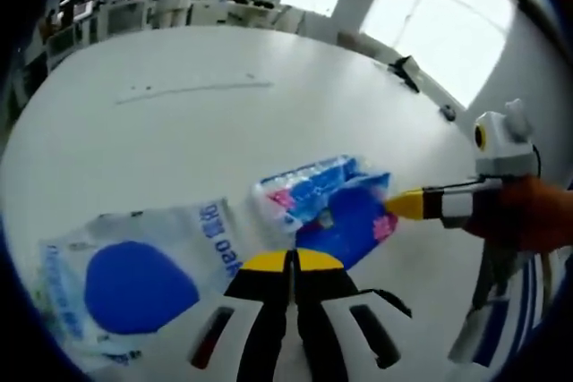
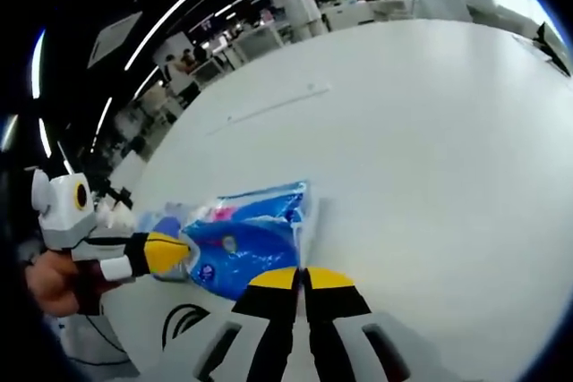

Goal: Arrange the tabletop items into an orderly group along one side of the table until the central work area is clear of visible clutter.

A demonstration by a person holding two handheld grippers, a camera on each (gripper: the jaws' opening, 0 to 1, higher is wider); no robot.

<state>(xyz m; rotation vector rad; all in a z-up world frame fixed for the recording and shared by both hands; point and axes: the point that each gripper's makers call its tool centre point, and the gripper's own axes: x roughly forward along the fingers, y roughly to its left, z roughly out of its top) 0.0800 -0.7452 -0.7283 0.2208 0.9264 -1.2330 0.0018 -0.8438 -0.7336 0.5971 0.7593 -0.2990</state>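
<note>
Both grippers pinching 1 soft blue-white pack on white table.
Left gripper (image 1: pixel 291 261) and right gripper (image 2: pixel 303 279) clenched on opposite edges of blue tissue pack (image 1: pixel 327 203), center-lower frame; clear bag with blue pad (image 1: pixel 134 279) lower left. Likely light, squashy, slippery film; grip the seam edges, not the middle.

Tissue pack (image 1: pixel 327 207) on counter (image 1: pixel 179 123), between left claw (image 1: pixel 291 261) and right claw (image 1: pixel 407 206); flat bag (image 1: pixel 134 279) beside pack.
</note>
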